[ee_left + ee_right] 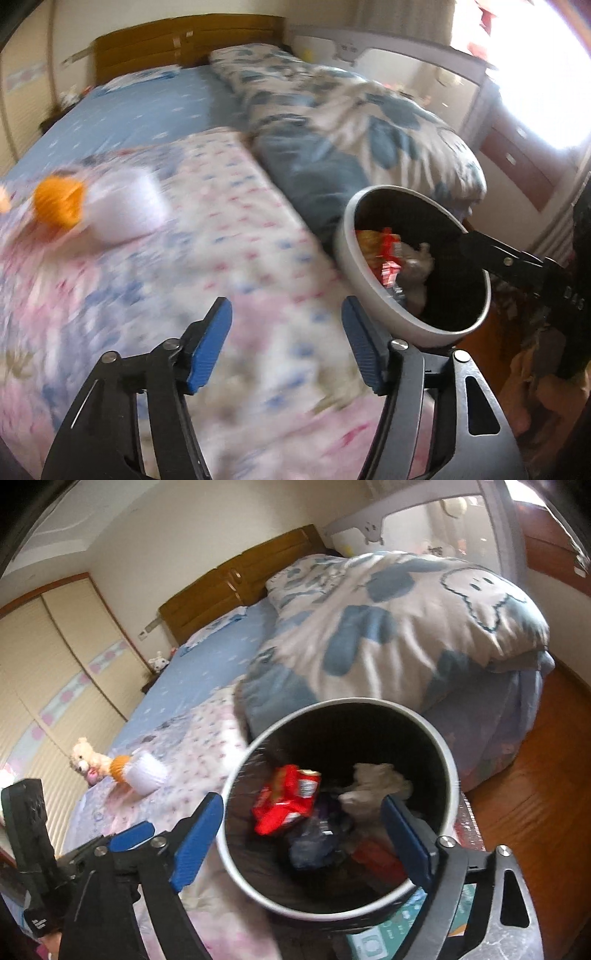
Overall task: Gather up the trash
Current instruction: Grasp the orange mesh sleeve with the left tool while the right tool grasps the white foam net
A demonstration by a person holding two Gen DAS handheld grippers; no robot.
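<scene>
— Beside the bed [207, 679], what stands at the mattress edge?
— A round waste bin [453, 775], white rim, dark inside, close against the floral sheet [207, 229]. In it lie a red snack wrapper [286, 799], a crumpled white tissue [376, 781] and a dark bluish packet [314, 840].

— And the tongs?
— Right gripper [303, 834] hangs over the bin's mouth, jaws spread wide, blue pads empty. Left gripper [286, 345] is over the sheet just beside the bin, jaws parted about halfway, nothing between them.

— Anything left on the bed?
— A white object with an orange end [138, 771] lies on the sheet, well away from the bin, blurred in the left view. A small teddy bear [85, 760] sits next to it. A blue-and-white quilt [388, 627] is heaped behind the bin.
</scene>
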